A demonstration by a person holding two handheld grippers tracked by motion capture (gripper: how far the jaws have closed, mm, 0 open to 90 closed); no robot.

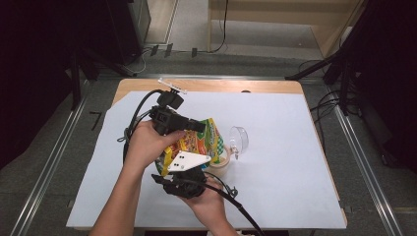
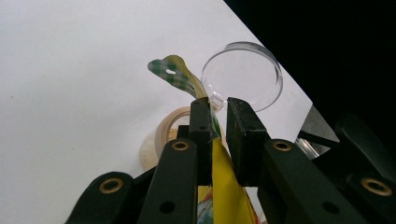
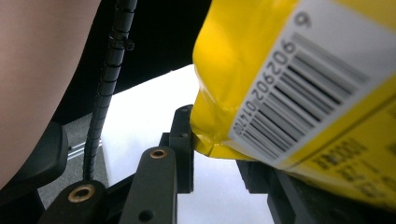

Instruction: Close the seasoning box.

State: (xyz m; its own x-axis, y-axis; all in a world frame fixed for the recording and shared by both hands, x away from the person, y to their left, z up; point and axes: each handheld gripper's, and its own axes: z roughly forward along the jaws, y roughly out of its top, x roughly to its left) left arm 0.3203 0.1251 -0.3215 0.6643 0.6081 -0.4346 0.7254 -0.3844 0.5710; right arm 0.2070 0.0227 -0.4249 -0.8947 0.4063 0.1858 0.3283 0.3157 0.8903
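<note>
**Snack bag held between two grippers above a bowl**

The left gripper (image 2: 218, 109) has its jaws clamped on the top edge of the yellow bag (image 2: 224, 186), whose checked flap curls up past the jaw tips. The right gripper (image 3: 217, 140) grips the bag's lower corner, beside the barcode (image 3: 299, 88). Just beyond the left jaws sit a round bowl (image 2: 161, 135) and a clear plastic lid (image 2: 243, 74) on the white table cover (image 1: 275, 147), near but apart from the bag.

Bag (image 1: 196, 142) above bowl (image 1: 220, 164); lid (image 1: 239, 138) right of bag.
</note>
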